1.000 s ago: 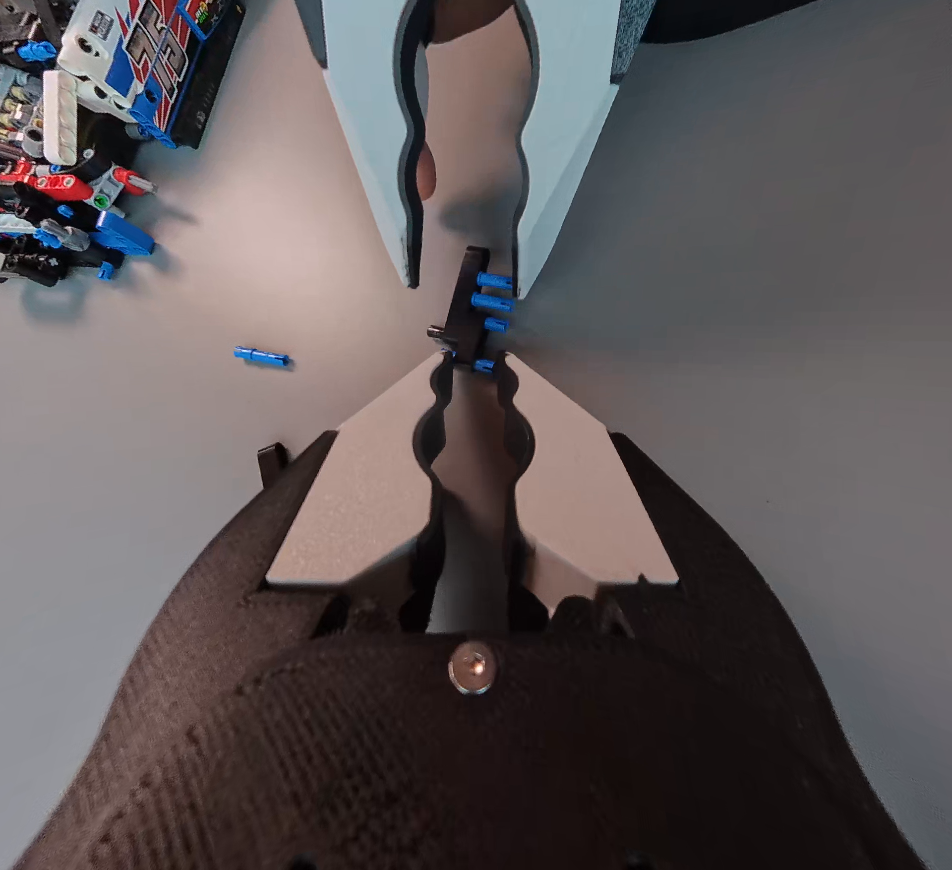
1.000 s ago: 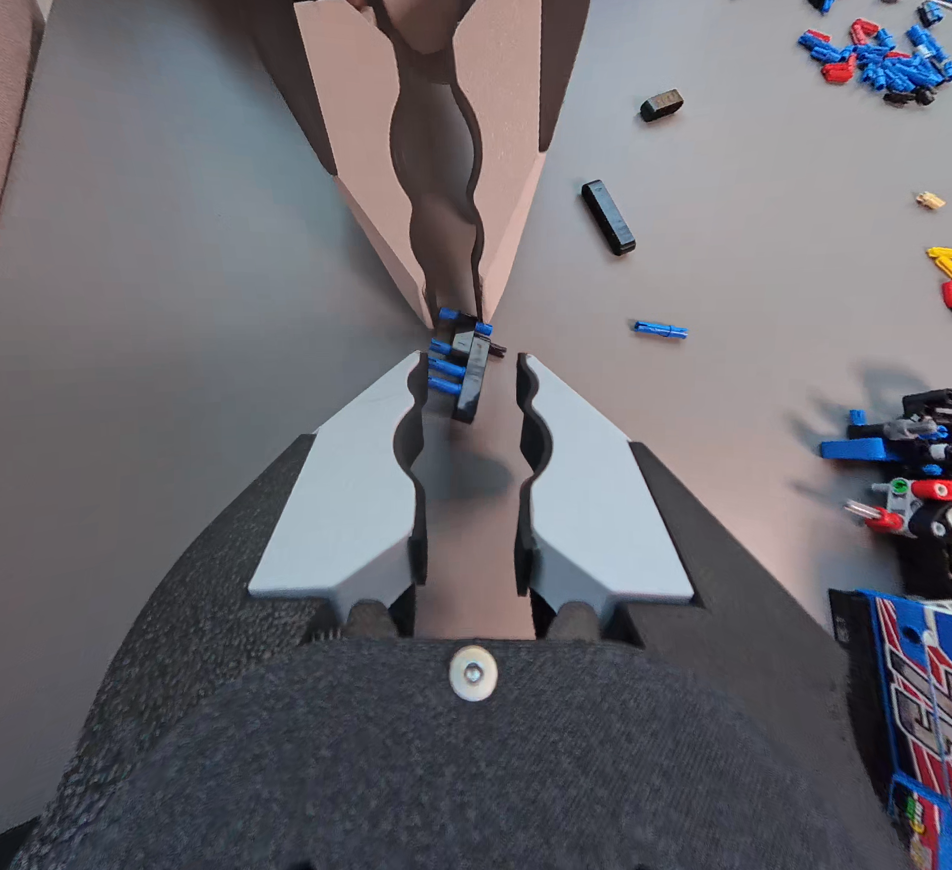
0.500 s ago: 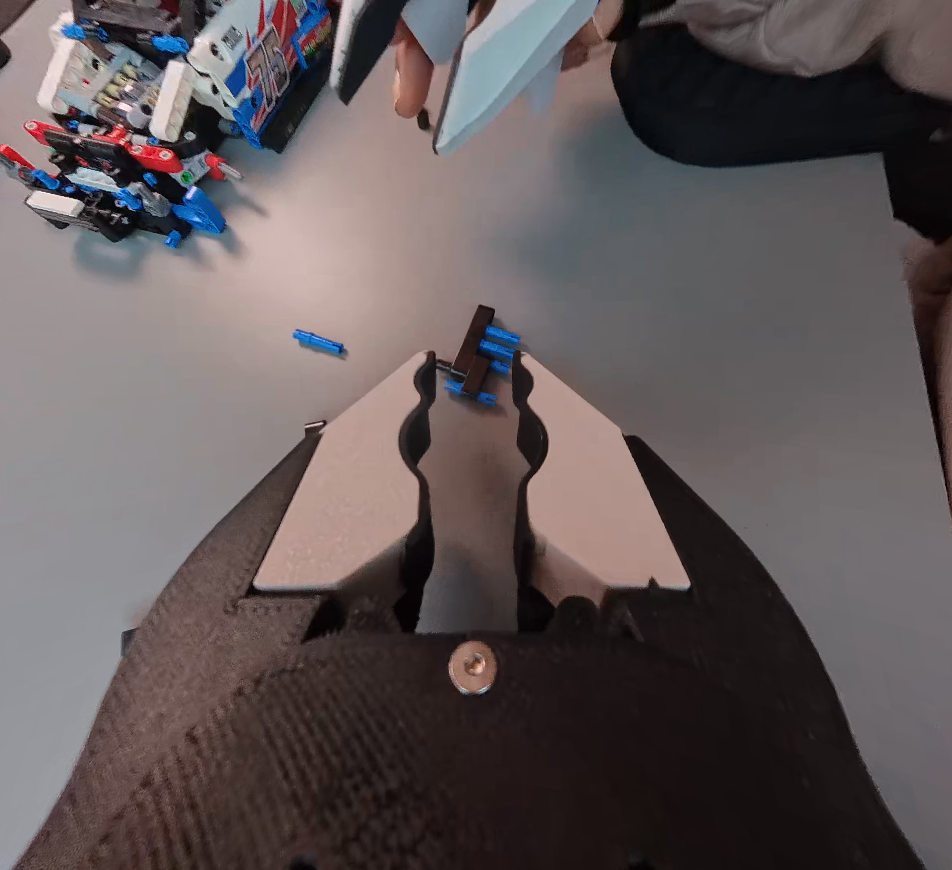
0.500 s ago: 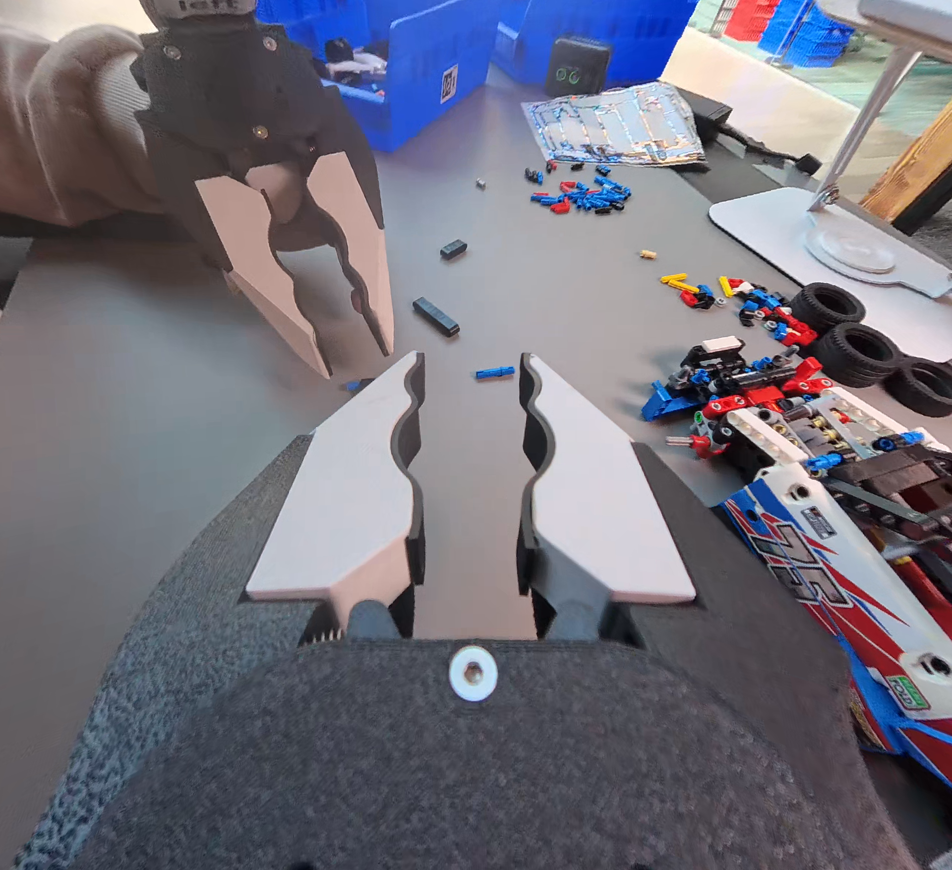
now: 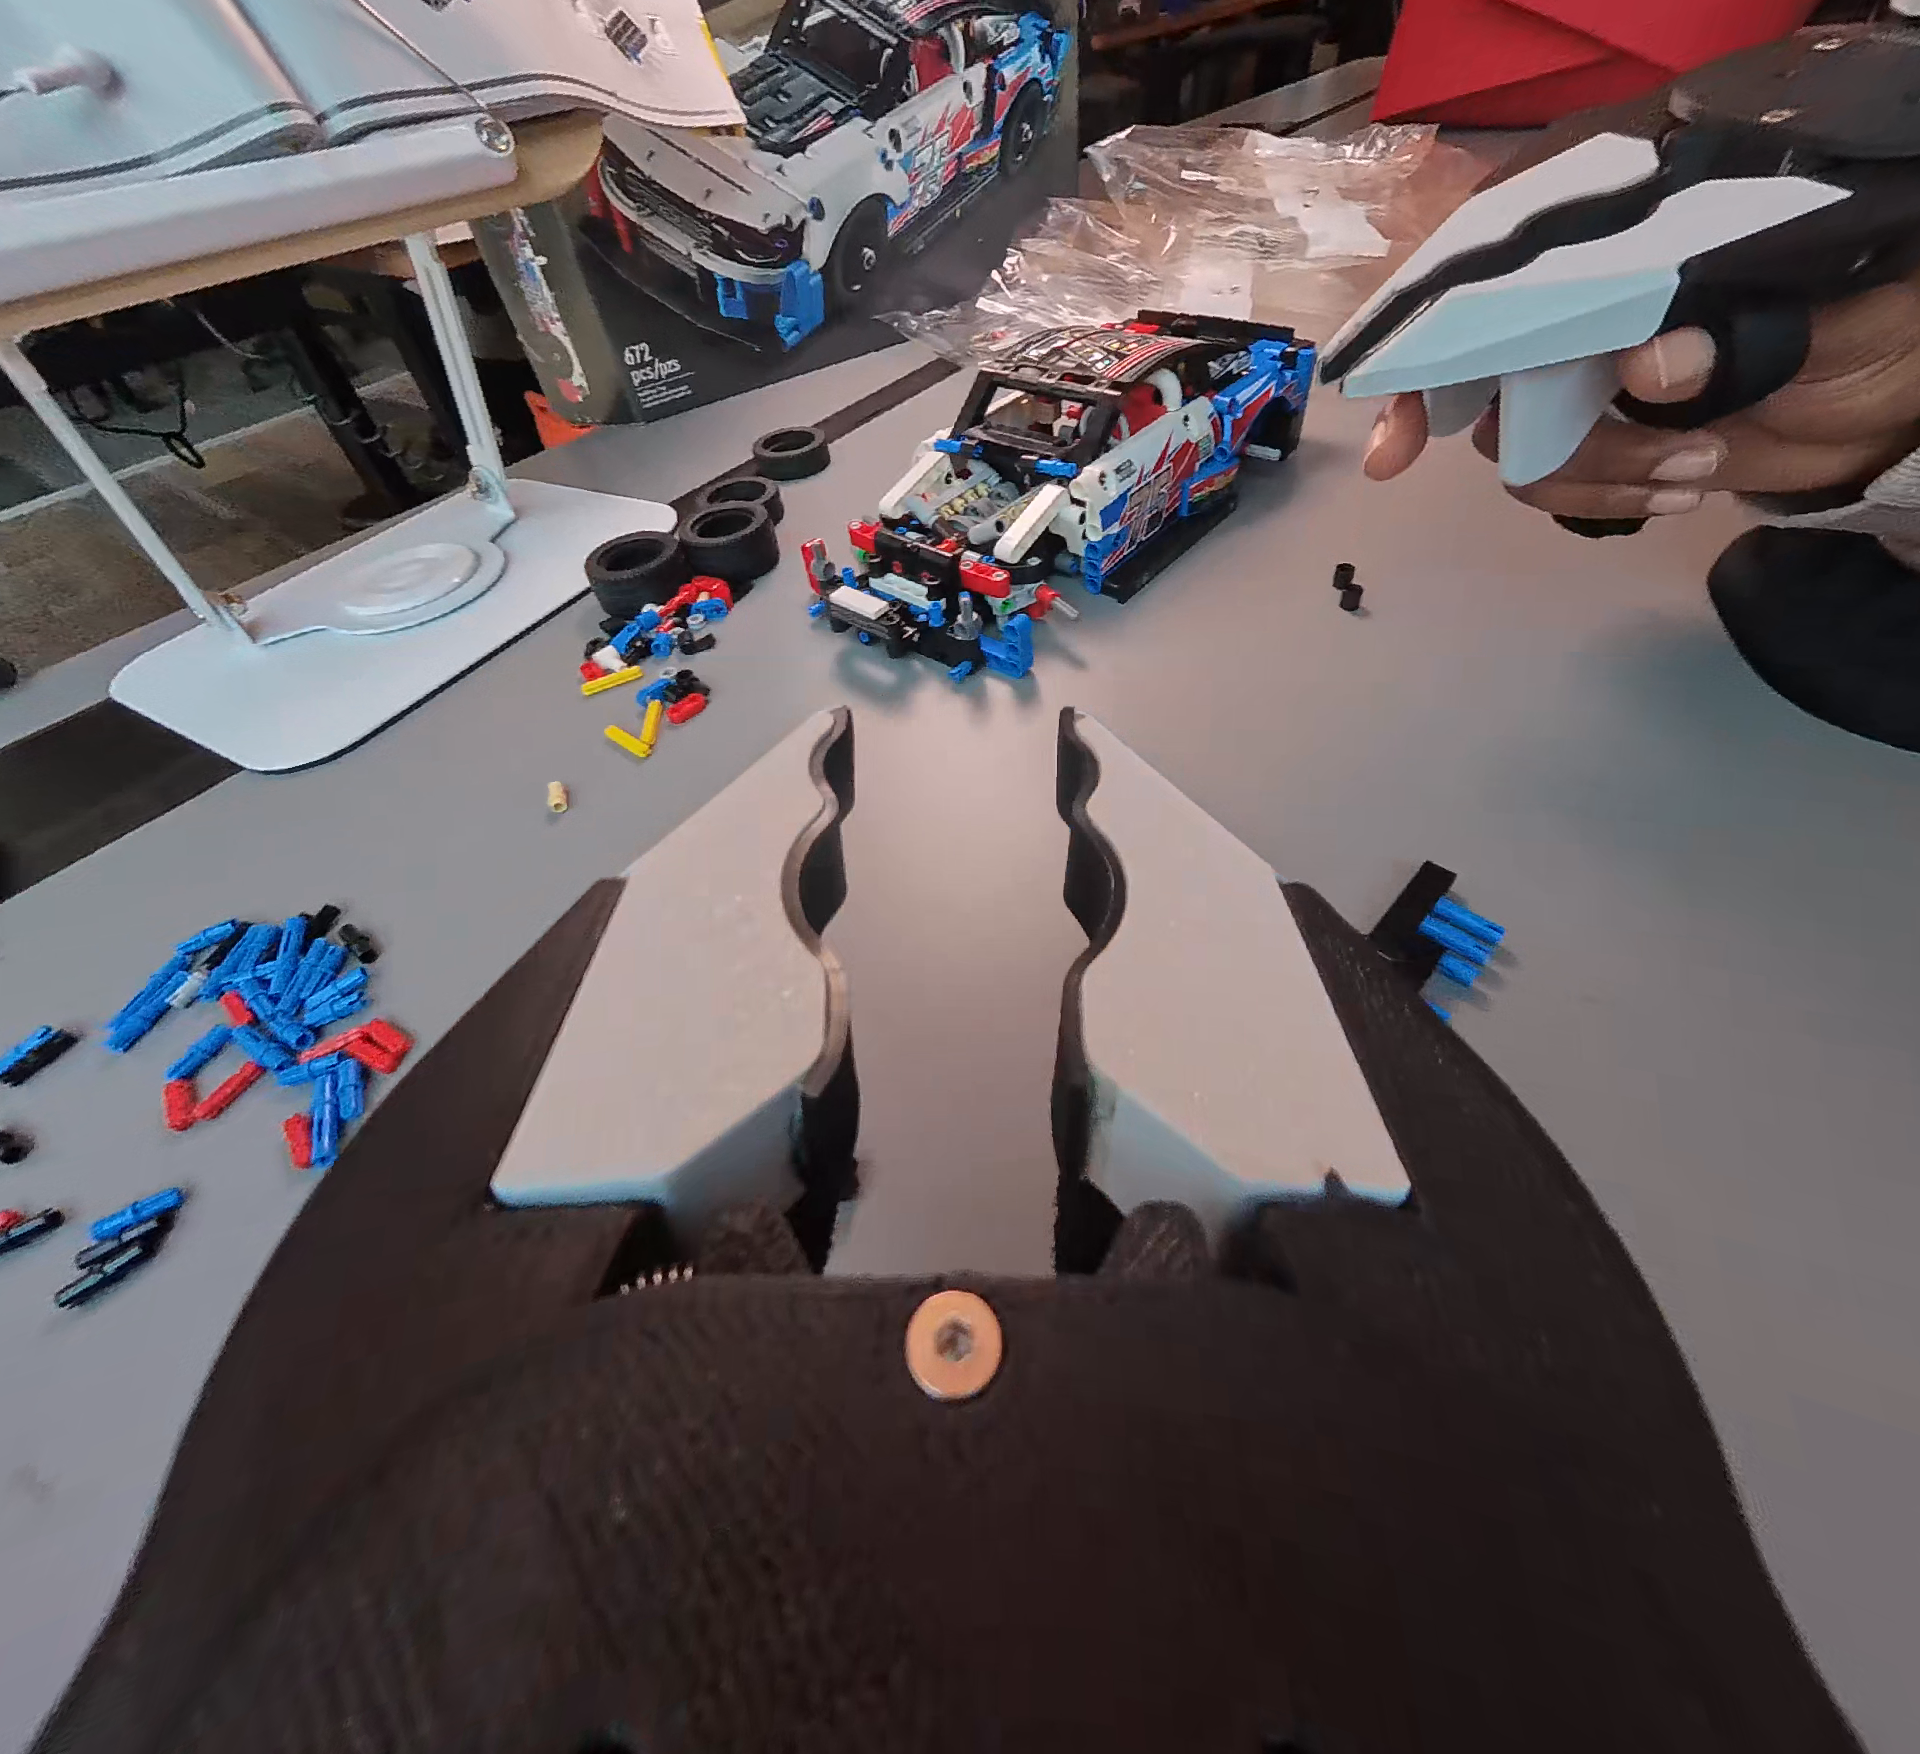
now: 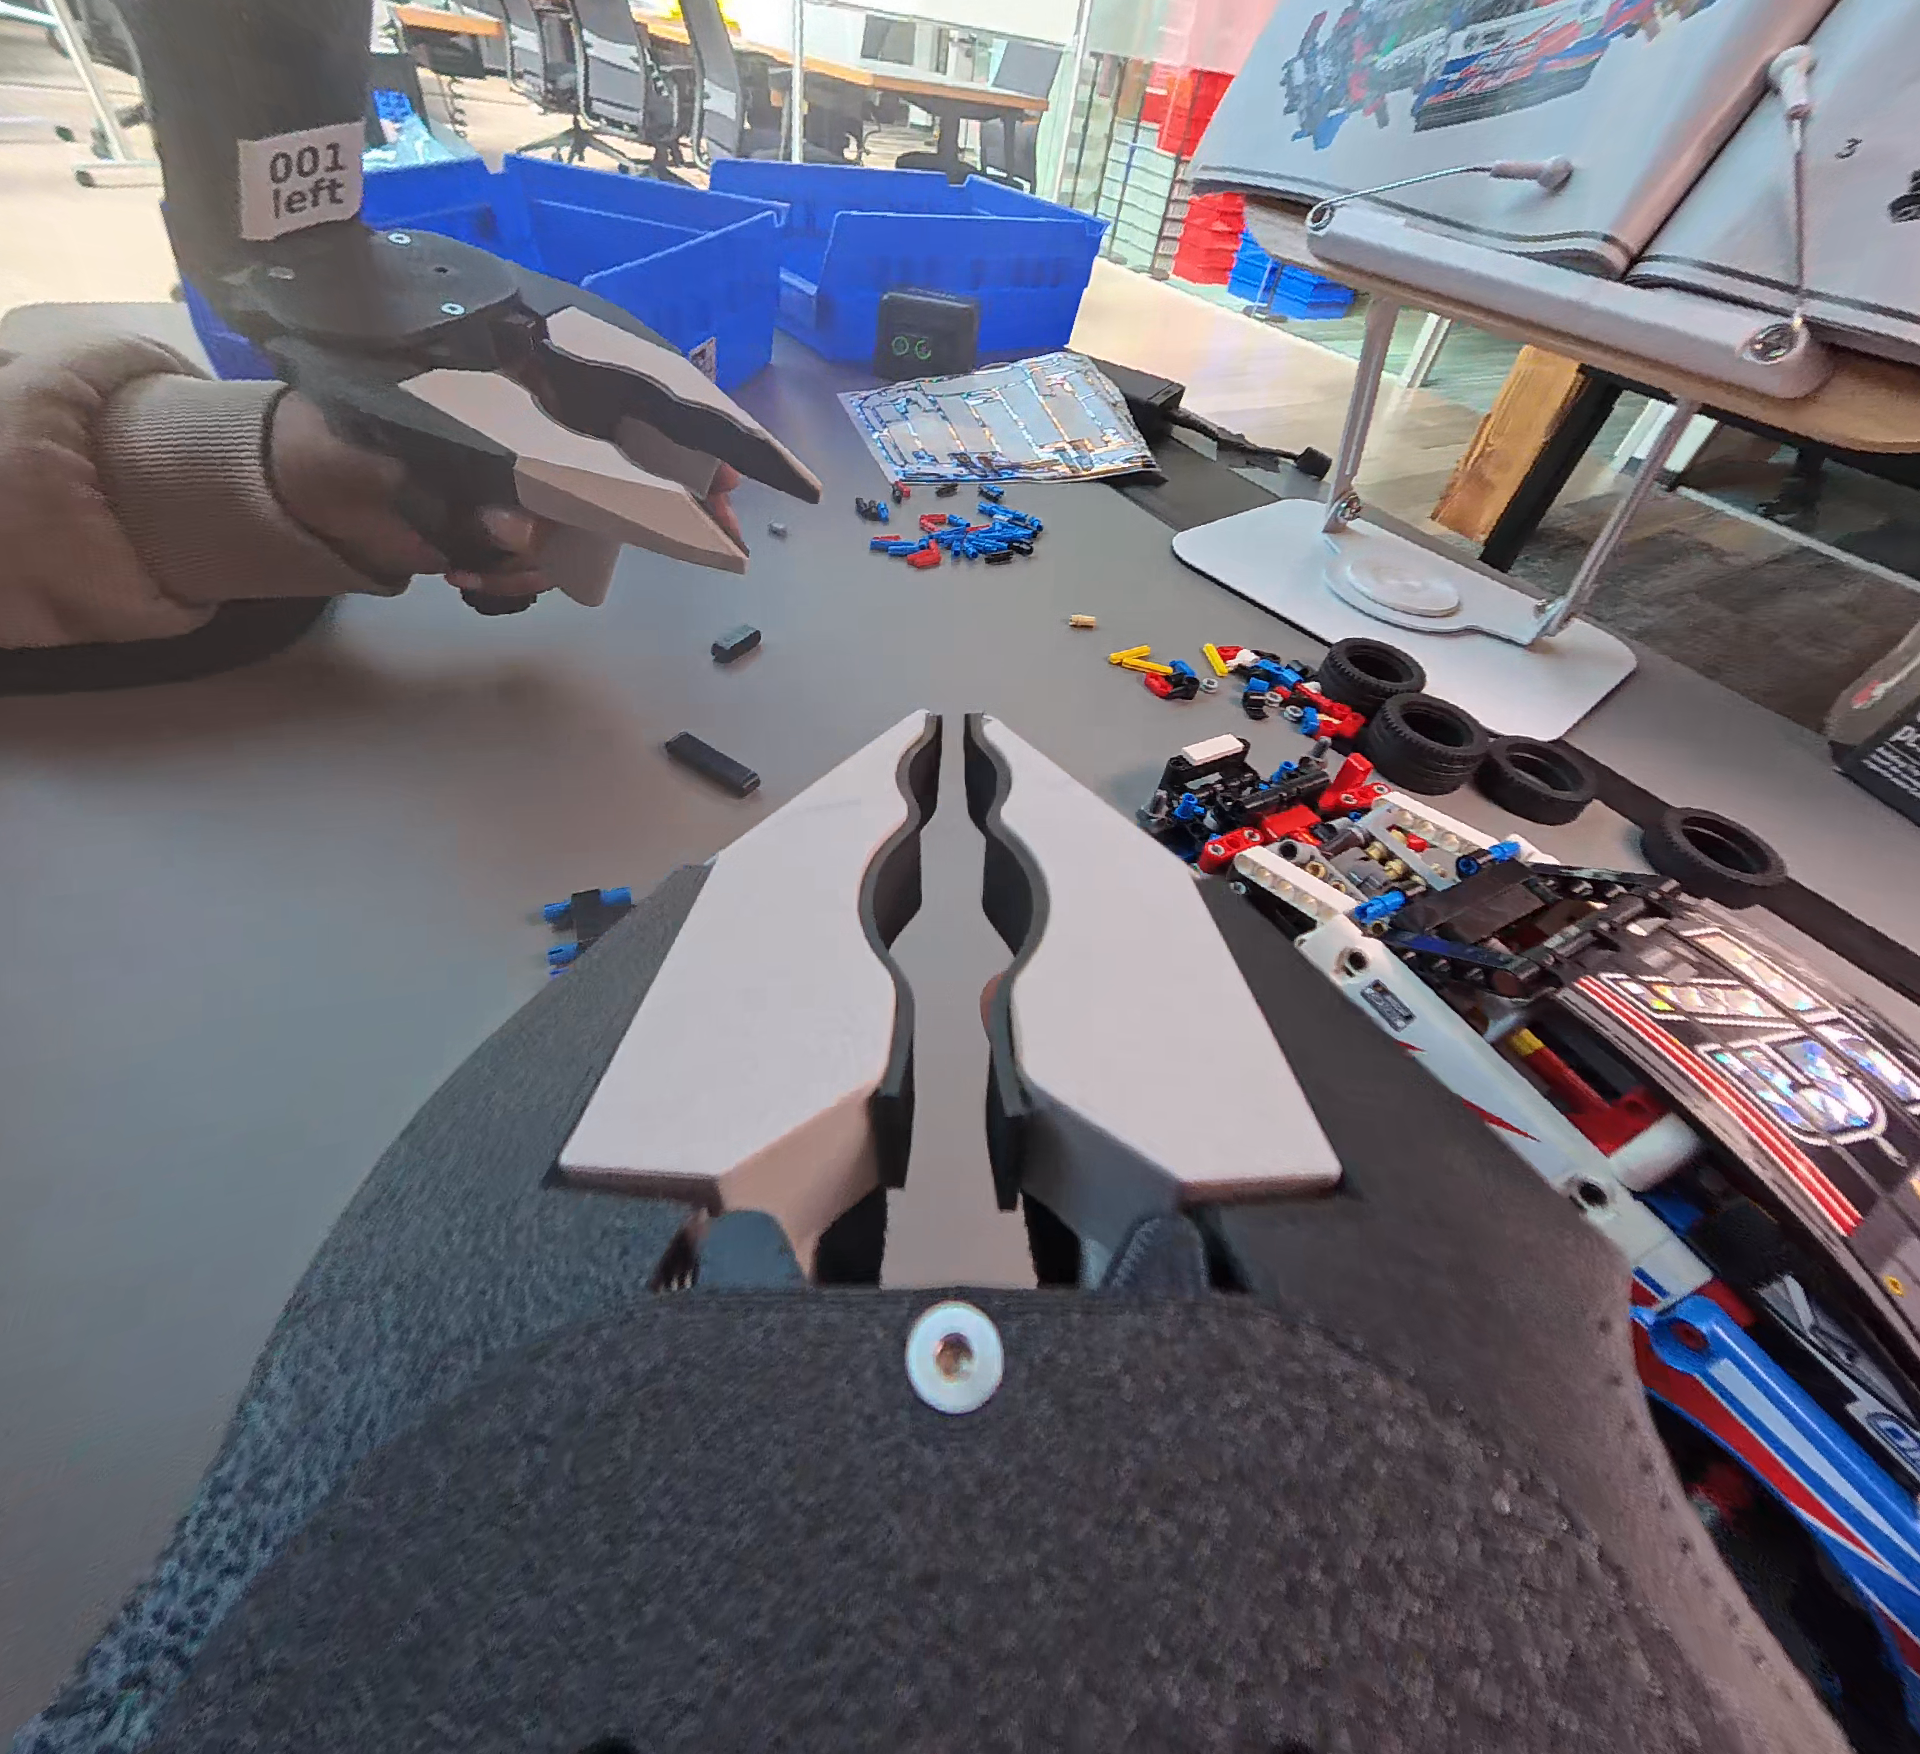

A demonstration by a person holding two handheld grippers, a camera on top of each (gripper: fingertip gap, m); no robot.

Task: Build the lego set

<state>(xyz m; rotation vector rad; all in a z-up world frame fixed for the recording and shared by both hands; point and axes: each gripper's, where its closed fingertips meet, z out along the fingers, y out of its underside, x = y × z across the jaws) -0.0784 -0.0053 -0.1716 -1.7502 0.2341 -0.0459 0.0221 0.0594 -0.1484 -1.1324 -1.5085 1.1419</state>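
The black piece with blue pins (image 5: 1439, 937) lies on the table just right of the left gripper (image 5: 954, 743), whose jaws are released. The right gripper (image 6: 953, 728) is nearly clenched, empty.

My left claw (image 5: 954, 738) has two pale grey wedge-shaped fingers (image 5: 717, 966) with wavy black rubber inner edges, set in a black, coarsely textured printed housing (image 5: 935, 1548) with one silver screw (image 5: 953, 1343) at its centre. In the right wrist view its upright black handle (image 6: 249, 42) carries a small white label. A beige ribbed sleeve cuff (image 6: 166, 478) covers my left wrist.

My right claw (image 6: 953, 730) matches it: light grey fingers (image 6: 769, 977), black wavy liners, but a speckled dark grey housing (image 6: 935, 1548), again with a single silver screw (image 6: 953, 1358).
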